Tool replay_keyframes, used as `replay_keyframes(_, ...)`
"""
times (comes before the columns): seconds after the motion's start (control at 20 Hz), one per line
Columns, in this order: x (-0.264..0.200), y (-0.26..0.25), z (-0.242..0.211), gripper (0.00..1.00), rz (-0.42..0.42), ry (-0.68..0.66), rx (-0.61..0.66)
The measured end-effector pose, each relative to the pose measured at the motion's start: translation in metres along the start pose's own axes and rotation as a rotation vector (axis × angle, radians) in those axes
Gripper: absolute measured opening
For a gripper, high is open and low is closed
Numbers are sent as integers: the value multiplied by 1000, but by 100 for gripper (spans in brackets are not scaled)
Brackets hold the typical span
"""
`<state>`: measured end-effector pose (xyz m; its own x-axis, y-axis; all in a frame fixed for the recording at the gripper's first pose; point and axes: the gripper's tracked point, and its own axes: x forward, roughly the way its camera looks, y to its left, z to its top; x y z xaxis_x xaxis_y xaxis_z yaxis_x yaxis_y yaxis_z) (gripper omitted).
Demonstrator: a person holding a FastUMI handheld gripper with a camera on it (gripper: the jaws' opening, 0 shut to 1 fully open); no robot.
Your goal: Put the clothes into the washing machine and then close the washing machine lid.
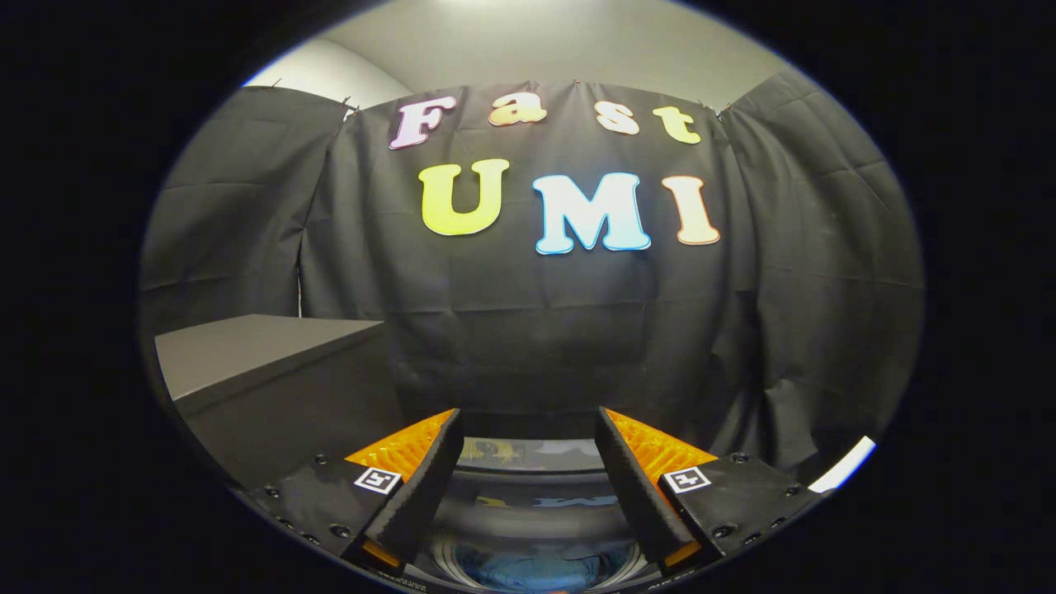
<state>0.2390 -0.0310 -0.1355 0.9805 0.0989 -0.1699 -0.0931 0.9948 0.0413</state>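
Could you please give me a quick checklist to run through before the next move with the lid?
1. Hand-held gripper fingers apart with nothing between them: ok.
2. Clothes inside the washing machine drum, seen below the fingers: ok.
3. Washing machine lid closed: not ok, it looks raised behind the drum.
4. Cloth hanging over the drum's rim: cannot tell.
5. Grey table stands off to one side, away from the lid: ok.

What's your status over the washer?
Gripper open, empty, above washing machine drum. Blue clothes inside. Lid up. Nothing in the way.
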Motion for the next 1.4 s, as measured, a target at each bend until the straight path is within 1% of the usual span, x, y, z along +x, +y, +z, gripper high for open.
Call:
replay_keyframes(0.25,-11,-1,-33,99,1,45,16)
replay_keyframes(0.4,-16,1,-36,99,0,51,23)
replay_keyframes(0.7,-35,8,-20,99,8,22,10)
replay_keyframes(1.05,-60,14,1,99,-3,-4,13)
replay_keyframes(1.4,-104,30,34,99,-26,-37,26)
